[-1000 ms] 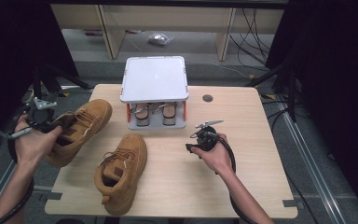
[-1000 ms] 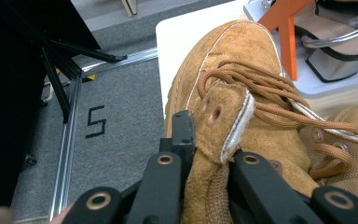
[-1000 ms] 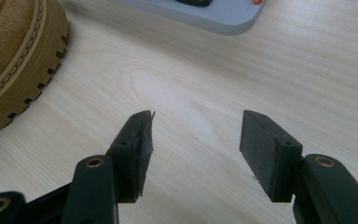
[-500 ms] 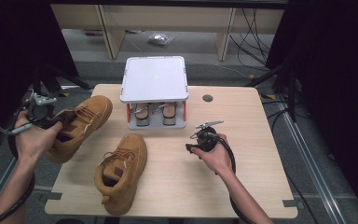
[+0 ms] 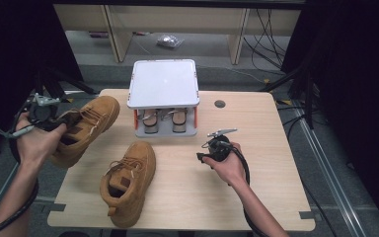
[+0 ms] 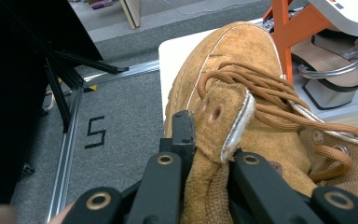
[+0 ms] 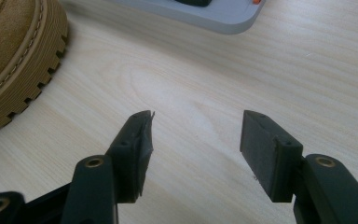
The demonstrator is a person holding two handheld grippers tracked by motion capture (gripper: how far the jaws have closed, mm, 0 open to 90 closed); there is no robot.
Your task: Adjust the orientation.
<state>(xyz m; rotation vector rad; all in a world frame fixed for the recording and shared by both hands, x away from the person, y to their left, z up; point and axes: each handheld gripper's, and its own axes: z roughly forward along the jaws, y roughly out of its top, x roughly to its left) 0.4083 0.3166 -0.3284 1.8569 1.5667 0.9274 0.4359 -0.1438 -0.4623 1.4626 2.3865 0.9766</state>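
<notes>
Held boot: a tan suede lace-up work boot [image 5: 81, 129] with a ridged sole, at the left edge of the table, its heel end out past the edge and its toe pointing toward the rack.
Grip on it: the left gripper [image 6: 212, 158] has its black jaws clamped together on the boot's upper rim by the tongue — suede and padded collar are pinched between the pads, brown laces just beyond.
Left hand: the left hand [image 5: 35, 143] wraps the gripper body, its cable trailing down along the forearm.
Second boot: a matching tan suede boot [image 5: 127, 181] stands on the table near the front edge, toe toward the rack, apart from the held one.
Right gripper: the right gripper [image 7: 193, 140] sits low over bare wood with its jaws standing apart and nothing between them; the second boot's ridged sole is off to its left.
Rack: a small shoe rack with a white square top and orange posts [image 5: 164, 84] at the middle back of the table — a pair of pale sandals [image 5: 165, 120] on its lower shelf.
Table: a light wooden table [image 5: 271, 148], with a round dark cable hole [image 5: 220, 104] near the back edge.
</notes>
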